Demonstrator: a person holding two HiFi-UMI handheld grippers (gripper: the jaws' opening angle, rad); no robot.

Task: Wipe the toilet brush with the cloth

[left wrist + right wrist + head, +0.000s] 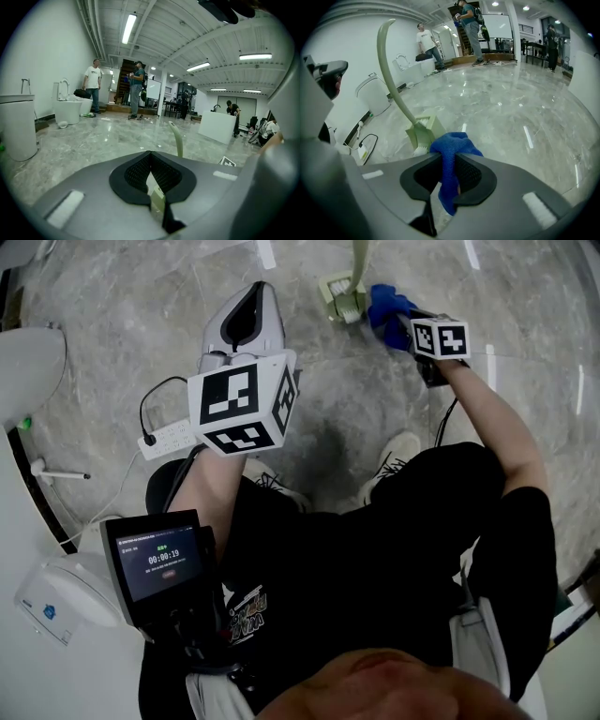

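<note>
In the head view, the toilet brush (343, 294) stands on the marble floor (356, 399), well out from the wall side where a toilet (28, 362) sits. Its handle rises out of the top of the picture. The right gripper (401, 322) reaches down towards it with a bunched blue cloth (386, 306) at its tip. The cloth lies just beside the brush head, and this view does not show whether the two touch. The left gripper (253, 292) hangs further left, apart from the brush.

In the left gripper view, the jaws meet at their tips with nothing clamped between them. The pale green handle shows beyond them, and a bit of the same green shows through the gap lower down.

In the right gripper view, the jaws are closed narrowly on the cloth. It runs down between the pads and bulges out in front. The brush head, with its white bristles, sits just past the bulge to the left.

The task looks barely started. The cloth is in hand and brought to the brush head, but the handle shows no cloth on it, so the wiping itself seems to lie ahead.
</note>
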